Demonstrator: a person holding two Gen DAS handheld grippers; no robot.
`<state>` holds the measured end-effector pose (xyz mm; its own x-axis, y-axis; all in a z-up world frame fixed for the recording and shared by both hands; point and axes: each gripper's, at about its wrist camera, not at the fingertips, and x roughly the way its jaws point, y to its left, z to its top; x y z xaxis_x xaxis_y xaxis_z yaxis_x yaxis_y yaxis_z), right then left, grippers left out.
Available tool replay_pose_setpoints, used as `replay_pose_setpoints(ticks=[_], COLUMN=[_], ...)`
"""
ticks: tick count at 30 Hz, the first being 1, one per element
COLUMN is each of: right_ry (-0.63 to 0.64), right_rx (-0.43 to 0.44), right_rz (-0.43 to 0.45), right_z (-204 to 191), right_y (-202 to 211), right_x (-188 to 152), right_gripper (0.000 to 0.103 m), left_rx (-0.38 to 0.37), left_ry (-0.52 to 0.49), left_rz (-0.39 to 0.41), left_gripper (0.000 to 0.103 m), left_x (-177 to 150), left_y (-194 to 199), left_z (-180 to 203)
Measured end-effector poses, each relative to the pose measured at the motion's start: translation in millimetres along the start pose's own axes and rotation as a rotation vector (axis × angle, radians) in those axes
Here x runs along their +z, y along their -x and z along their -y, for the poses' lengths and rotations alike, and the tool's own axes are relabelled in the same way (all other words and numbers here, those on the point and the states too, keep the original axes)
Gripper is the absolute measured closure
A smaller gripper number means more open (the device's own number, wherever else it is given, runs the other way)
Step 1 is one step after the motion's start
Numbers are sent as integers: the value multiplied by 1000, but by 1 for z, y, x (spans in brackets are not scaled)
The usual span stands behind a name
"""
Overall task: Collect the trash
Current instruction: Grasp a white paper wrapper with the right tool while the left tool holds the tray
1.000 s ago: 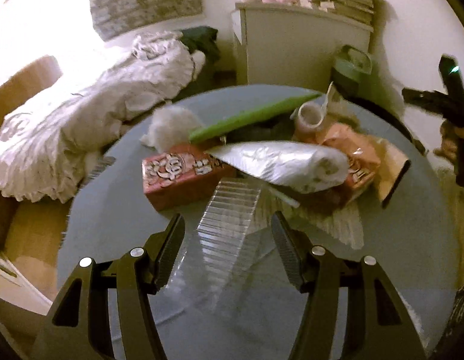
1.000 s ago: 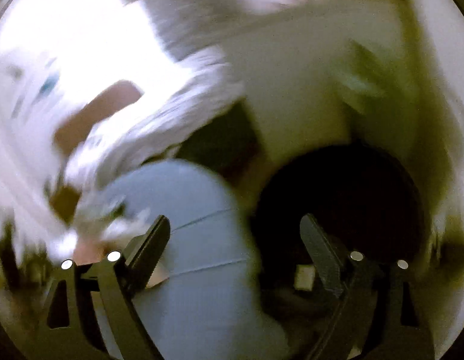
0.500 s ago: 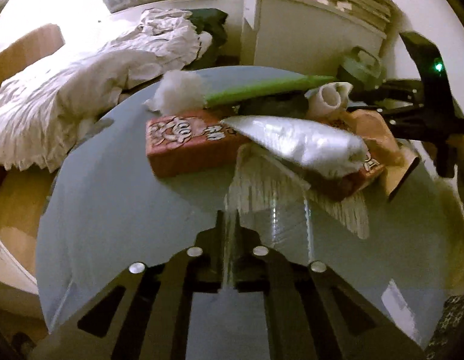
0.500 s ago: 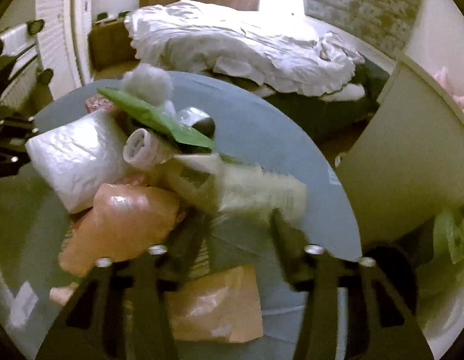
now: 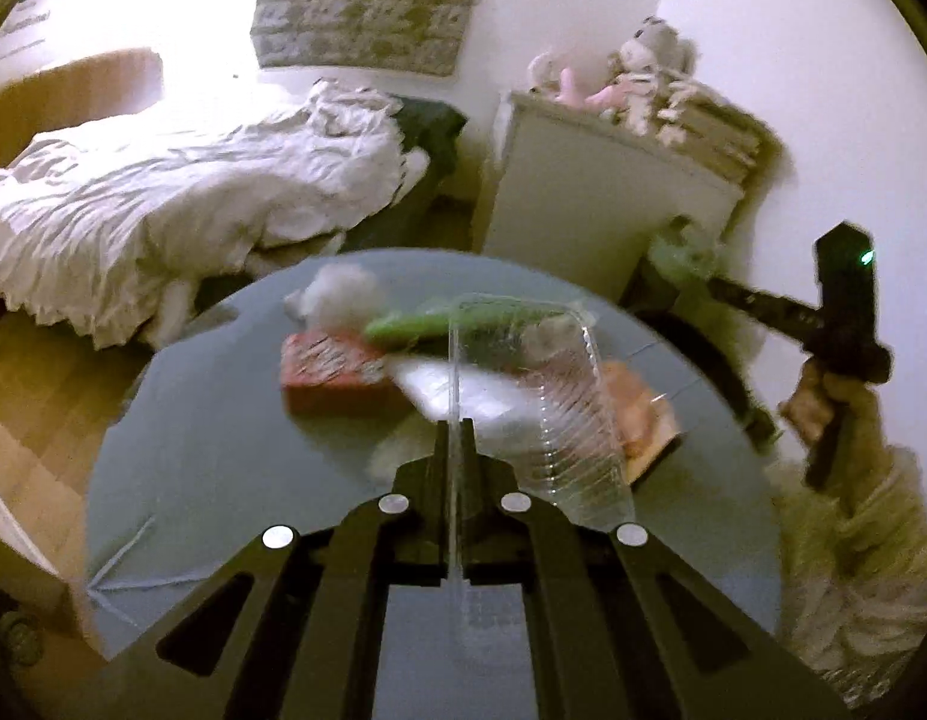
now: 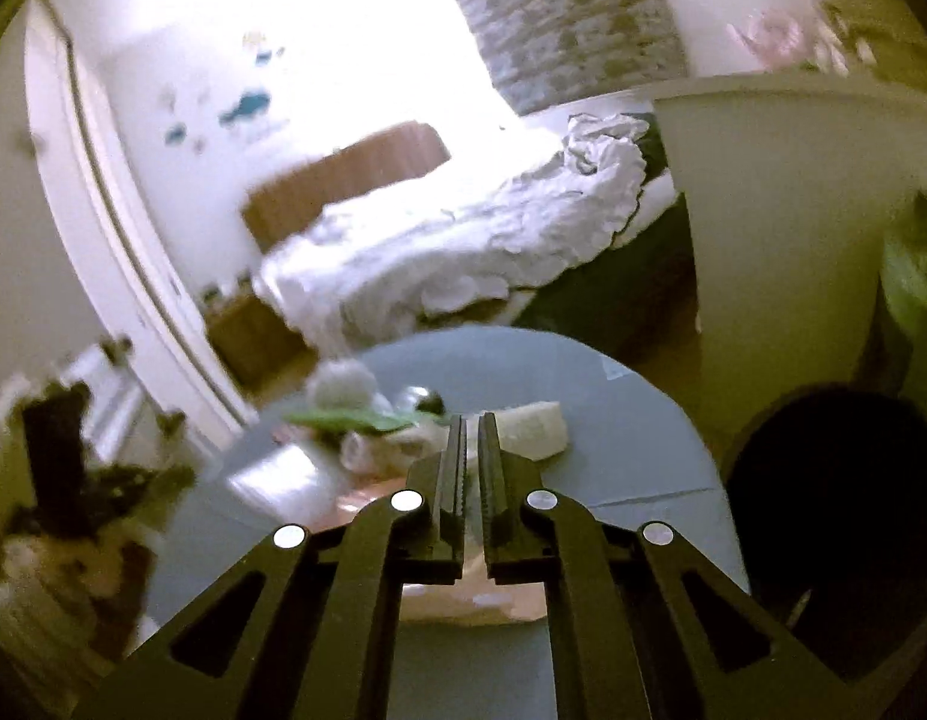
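My left gripper [image 5: 456, 438] is shut on the edge of a clear plastic tray [image 5: 553, 408] and holds it lifted above the round grey table [image 5: 223, 480]. Behind it lies a pile of trash: a red carton [image 5: 334, 375], a green wrapper [image 5: 415, 324], a white fluffy ball [image 5: 340, 294], a white bag [image 5: 439, 384] and an orange packet [image 5: 637, 414]. My right gripper [image 6: 474, 438] is shut on a pale wrapper [image 6: 535, 429] and raised over the table's right side [image 6: 643, 450]. It also shows from outside in the left wrist view [image 5: 835, 324].
A black bin [image 6: 835, 510] stands on the floor right of the table. A white cabinet [image 5: 601, 204] with toys on top stands behind, and a bed with white bedding [image 5: 181, 192] at the left. A flat tan packet [image 6: 457, 600] lies under my right gripper.
My left gripper has lifted the clear tray off the table. My right gripper has shut on the pale wrapper and risen from the pile.
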<state>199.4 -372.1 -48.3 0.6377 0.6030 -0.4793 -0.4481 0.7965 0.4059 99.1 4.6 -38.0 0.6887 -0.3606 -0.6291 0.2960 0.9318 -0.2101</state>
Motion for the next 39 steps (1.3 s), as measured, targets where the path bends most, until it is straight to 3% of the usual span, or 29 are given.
replay_pose_setpoints(ticks=[3,6,8,9,10,11,15,21,23,26,27,28,34,39], right_ry=[20,111,258,305,408,482,824,944,942,917,919,922,698,365], right_rx=[-18,-66,-152,-176,-211,-232,-324,-243,-205,-140,-148,-162,-130,-44], right_rz=[4,-72,-105,-108,-113,-126,-252,-310,-358,-416,-422,-418,-294,-125], right_z=[5,-2,-15,-20,-28,-33,-45,-53,-55,-56,-57,-60,-50,-16], right_y=[5,-10,-29,-38,-50,-61,-116,-153,-163,-172,-173,-172,-126,-58], right_x=[-2,-6,-11,-13,-15,-17,-28,-14,-12,-13,-16,-19,-16,-5], right_gripper=[98,95,64,41,27,26,26,27,32,50,63,68,94,94], left_rx=[-15,-33,-47,-50,-51,-53,-51,-34,-27,-28,-29,-30,-49,-80], left_ry=[-39,-46,-39,-36,-34,-31,-8,28,36,43,41,38,35,30], left_rz=[11,12,17,17,16,13,-4,-29,-31,-31,-31,-30,-17,-10], left_gripper=[100,100,100,100,100,100,100,100,100,100,100,100,100,100], left_x=[12,20,19,19,17,15,5,-8,-11,-11,-11,-11,-10,-3], left_y=[-3,-8,-9,-10,-9,-9,-6,-4,-4,-5,-6,-6,-4,-6], left_z=[24,42,48,51,54,56,53,39,35,33,34,35,41,48])
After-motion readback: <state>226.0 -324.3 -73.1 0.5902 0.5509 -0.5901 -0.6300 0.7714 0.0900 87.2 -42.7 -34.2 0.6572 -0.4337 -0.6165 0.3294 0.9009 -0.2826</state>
